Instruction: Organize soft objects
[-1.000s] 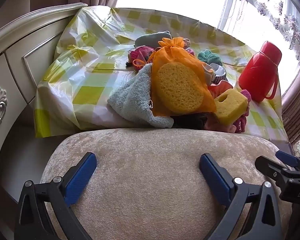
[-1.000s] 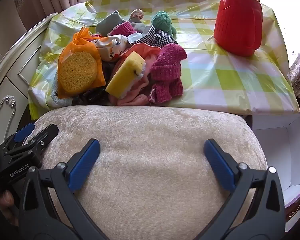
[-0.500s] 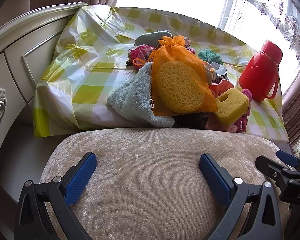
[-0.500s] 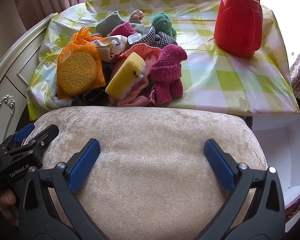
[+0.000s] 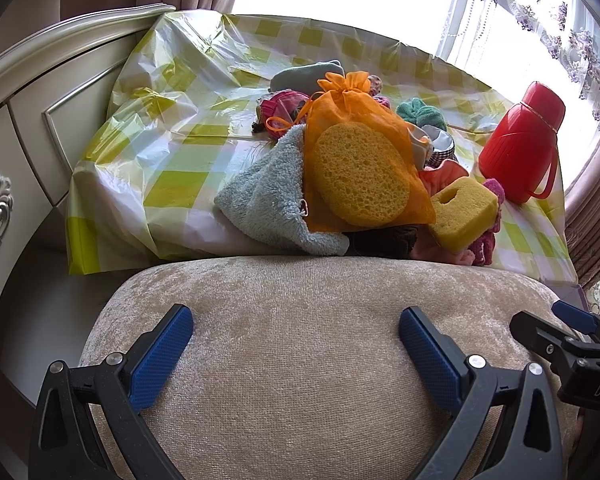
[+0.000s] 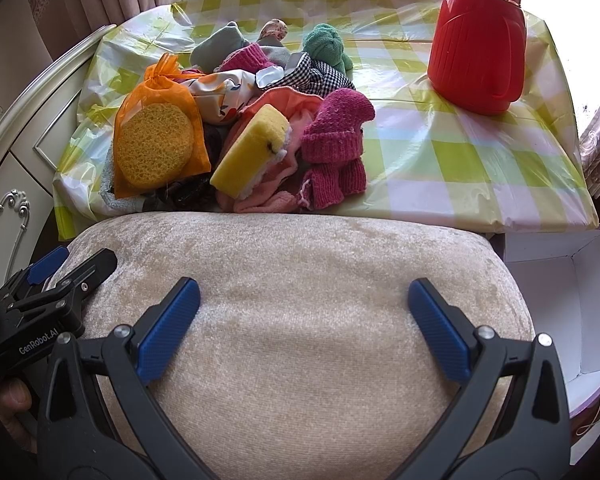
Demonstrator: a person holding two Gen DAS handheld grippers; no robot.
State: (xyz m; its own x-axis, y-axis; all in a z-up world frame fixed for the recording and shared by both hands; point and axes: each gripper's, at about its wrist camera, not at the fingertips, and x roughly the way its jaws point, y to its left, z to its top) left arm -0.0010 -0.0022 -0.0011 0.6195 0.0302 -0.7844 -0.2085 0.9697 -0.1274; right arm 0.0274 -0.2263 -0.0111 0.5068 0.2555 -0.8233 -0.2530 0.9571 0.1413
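Observation:
A heap of soft things lies on the checked tablecloth [image 5: 148, 160]: an orange mesh bag [image 5: 360, 148] [image 6: 156, 136] with a round sponge inside, a yellow block sponge [image 5: 466, 210] [image 6: 252, 152], a light blue towel [image 5: 268, 196], a magenta knit hat [image 6: 336, 128], a green cloth [image 6: 326, 46] and a checkered cloth [image 6: 316, 74]. My left gripper [image 5: 296, 340] and right gripper [image 6: 304, 316] both stand open over a beige stool cushion [image 5: 300, 320] [image 6: 300, 280], short of the heap, holding nothing.
A red thermos jug [image 5: 522, 140] [image 6: 476, 40] stands at the table's right. An open white box [image 6: 560, 304] sits low to the right of the stool. A cream cabinet with drawers [image 5: 20, 128] borders the left. Curtains and a bright window lie behind.

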